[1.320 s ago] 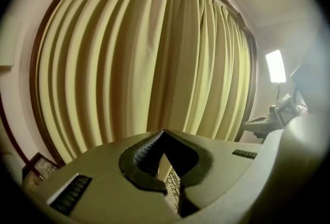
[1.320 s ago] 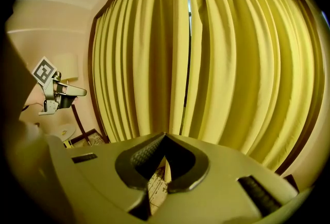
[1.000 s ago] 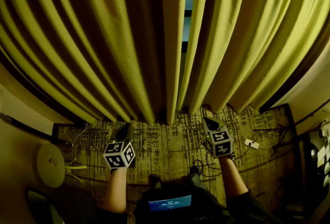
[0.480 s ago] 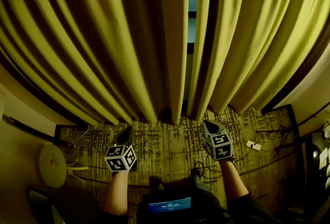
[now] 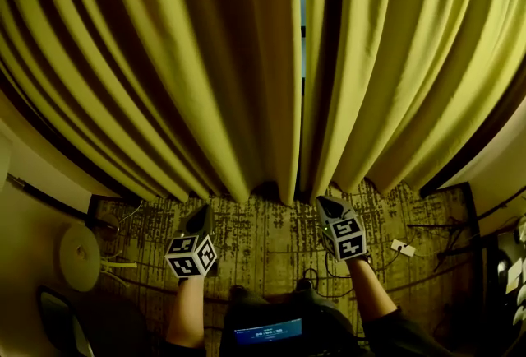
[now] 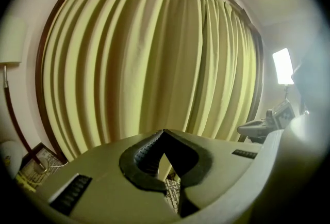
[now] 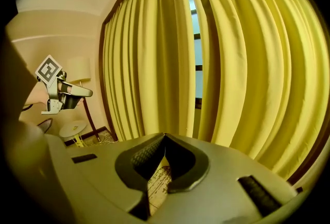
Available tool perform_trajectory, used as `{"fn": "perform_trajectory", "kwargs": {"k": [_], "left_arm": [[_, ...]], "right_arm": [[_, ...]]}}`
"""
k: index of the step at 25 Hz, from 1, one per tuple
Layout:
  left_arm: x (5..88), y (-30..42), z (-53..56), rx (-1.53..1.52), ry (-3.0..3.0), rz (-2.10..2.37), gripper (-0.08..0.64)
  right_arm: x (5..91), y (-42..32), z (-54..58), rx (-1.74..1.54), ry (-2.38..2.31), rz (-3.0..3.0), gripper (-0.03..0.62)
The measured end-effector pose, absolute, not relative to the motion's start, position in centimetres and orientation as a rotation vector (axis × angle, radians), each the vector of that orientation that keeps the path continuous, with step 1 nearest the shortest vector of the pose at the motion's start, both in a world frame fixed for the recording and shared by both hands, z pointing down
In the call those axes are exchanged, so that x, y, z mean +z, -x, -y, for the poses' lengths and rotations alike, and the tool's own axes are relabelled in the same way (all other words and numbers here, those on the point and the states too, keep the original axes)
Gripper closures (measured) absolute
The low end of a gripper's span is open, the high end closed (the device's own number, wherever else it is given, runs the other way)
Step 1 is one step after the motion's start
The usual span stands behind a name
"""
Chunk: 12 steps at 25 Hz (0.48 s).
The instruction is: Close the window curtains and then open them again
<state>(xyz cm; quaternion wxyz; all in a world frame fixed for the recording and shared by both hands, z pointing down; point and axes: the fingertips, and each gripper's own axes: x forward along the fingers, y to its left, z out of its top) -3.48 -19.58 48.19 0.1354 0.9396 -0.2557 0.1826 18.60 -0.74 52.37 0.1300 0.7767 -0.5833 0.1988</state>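
L gripper (image 5: 198,219) clenched, empty, R gripper (image 5: 329,206) likewise, yellow curtains (image 5: 164,67) just ahead of both, not touching, window (image 5: 302,10) sliver btwn panels

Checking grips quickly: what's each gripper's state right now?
Left gripper: closed, holding nothing.
Right gripper: closed, holding nothing.

A patterned carpet (image 5: 271,236), dark broken lines on tan, covers the floor. Near its left edge a pale round disc (image 5: 80,258) lies with thin light cables (image 5: 117,265) just beside it. Toward the right lie a small white plug block (image 5: 401,248) and dark cables (image 5: 440,224). Two dark shoes (image 5: 237,292) stand at the near edge.
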Motion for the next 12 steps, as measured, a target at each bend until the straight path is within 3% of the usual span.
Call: {"fn": "perform_trajectory", "kwargs": {"k": [9, 10, 12], "left_arm": [[47.7, 2.7, 21.3, 0.556, -2.736, 0.763, 0.556], [47.4, 2.5, 22.1, 0.554, -2.744, 0.756, 0.556], [46.8, 2.3, 23.7, 0.546, -2.762, 0.738, 0.556]], "right_arm": [[51.9, -19.4, 5.1, 0.491, -2.256, 1.743, 0.566], [51.5, -19.8, 6.0, 0.470, -2.272, 1.734, 0.555], [50.3, -20.4, 7.9, 0.415, -2.300, 1.720, 0.473]]}}
